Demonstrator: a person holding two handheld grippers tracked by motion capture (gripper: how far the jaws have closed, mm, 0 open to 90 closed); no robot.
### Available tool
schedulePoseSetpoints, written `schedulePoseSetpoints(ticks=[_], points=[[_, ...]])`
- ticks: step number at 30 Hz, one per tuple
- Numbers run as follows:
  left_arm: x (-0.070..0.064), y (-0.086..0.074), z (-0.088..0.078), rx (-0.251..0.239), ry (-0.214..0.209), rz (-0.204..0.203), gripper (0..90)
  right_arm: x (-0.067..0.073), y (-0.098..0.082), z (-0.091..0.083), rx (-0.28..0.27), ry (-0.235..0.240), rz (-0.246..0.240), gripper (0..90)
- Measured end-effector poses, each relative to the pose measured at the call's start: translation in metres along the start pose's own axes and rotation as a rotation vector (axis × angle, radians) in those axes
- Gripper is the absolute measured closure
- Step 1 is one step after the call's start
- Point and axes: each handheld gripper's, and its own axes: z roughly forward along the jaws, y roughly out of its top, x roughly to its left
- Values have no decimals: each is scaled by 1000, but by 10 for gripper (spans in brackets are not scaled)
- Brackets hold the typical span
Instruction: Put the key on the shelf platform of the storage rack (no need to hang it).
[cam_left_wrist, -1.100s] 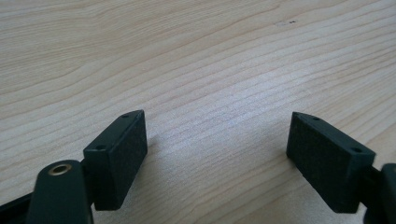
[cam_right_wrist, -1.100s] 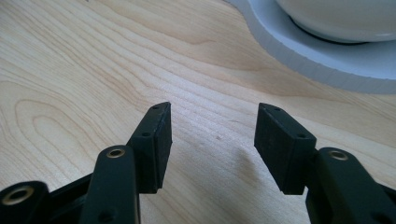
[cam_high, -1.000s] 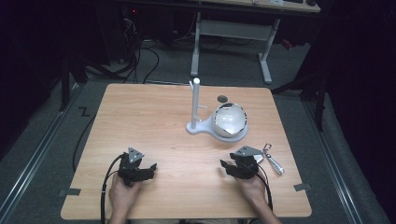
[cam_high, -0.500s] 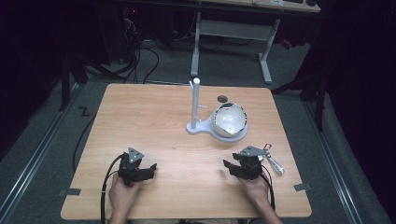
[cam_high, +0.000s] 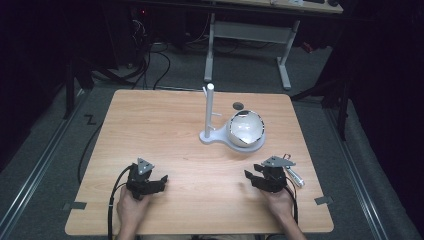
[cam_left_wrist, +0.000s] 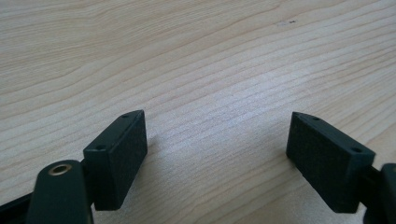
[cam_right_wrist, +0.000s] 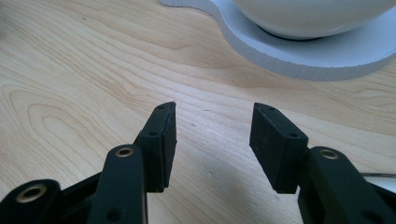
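Narrowing was the one change since the earlier frame: the right tongs had just been closing, yet stood partly apart with nothing between them. Left tongs rested low over the bench, spread wide and empty. Just right of the right tongs lay a small metal tool; beyond them a white bowl sat on its white stand.

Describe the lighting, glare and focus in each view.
High view: the table is brightly lit against a dark room, with glare on the white bowl. Left gripper view: wood grain sharp, a soft shadow between the pads. Right gripper view: the bowl's white stand looks slightly soft, and shadow falls under the jaws.
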Motion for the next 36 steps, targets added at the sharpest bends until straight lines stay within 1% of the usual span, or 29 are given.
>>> schedulePoseSetpoints(ticks=[7, 9, 10, 11, 12, 17, 24, 25, 26, 32, 36], points=[[0, 0, 0, 0, 0, 0, 208, -6, -1, -6, -10, -9, 18, 516], [0, 0, 0, 0, 0, 0, 208, -8, -1, -8, -16, 5, 33, 514], [0, 0, 0, 0, 0, 0, 208, -8, -1, -8, -16, 5, 33, 514], [0, 0, 0, 0, 0, 0, 207, -9, -1, -10, -26, 12, 44, 515], [0, 0, 0, 0, 0, 0, 207, -9, -1, -10, -28, 10, 41, 514], [0, 0, 0, 0, 0, 0, 207, -13, -1, -14, -38, 13, 62, 515], [0, 0, 0, 0, 0, 0, 208, -19, 0, -22, -46, -9, 62, 516], [0, 0, 0, 0, 0, 0, 207, -21, 0, -25, -48, -18, 72, 516], [0, 0, 0, 0, 0, 0, 208, -23, -1, -26, -51, -21, 71, 516], [0, 0, 0, 0, 0, 0, 207, -29, -5, -30, -55, -36, 99, 518], [0, 0, 0, 0, 0, 0, 207, -31, -6, -32, -57, -42, 104, 520]])
